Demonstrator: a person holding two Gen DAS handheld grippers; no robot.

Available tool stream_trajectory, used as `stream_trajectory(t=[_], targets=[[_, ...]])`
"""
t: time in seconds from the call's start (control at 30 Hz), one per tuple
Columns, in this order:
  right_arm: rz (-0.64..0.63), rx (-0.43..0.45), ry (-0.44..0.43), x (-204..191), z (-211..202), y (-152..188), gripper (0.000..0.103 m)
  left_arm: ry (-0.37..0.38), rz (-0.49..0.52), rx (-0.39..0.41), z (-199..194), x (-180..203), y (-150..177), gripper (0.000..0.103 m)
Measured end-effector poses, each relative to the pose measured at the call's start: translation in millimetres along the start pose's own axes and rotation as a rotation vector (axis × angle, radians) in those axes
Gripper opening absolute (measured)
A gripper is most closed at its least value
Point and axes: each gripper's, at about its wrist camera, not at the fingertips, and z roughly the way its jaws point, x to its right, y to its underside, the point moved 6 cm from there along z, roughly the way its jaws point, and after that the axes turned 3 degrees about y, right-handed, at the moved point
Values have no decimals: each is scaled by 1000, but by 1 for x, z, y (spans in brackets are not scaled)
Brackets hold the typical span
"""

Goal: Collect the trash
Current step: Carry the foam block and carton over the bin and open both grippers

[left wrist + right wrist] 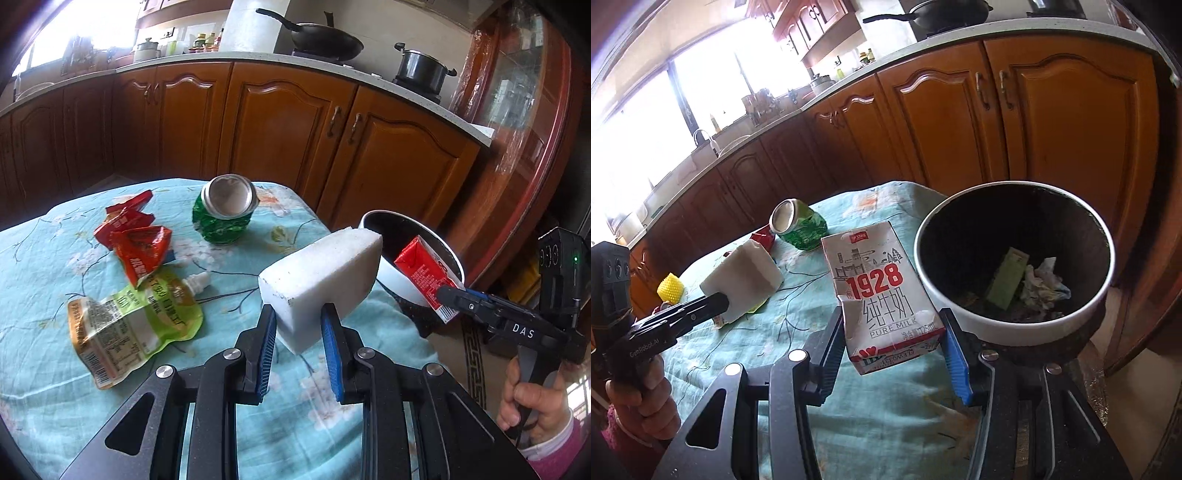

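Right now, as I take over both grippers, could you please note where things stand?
Left gripper: shut on the white foam block, held above the table.
Right gripper: shut on the milk carton, beside the bin's rim.
Done: the bin holds a green card and crumpled paper.
Left: drop carton and block in; then the crushed green can, red wrappers and green pouch on the table.
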Motion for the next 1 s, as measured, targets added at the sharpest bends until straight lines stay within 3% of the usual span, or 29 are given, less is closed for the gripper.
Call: stream_trajectory(t=[0.37,1.0], targets=[[63,42,69,48,-16,-15,50,21,52,-34,42,38,-16,24],[78,50,145,88,-11,-36,50,28,133,-61,100,88,-54,24]])
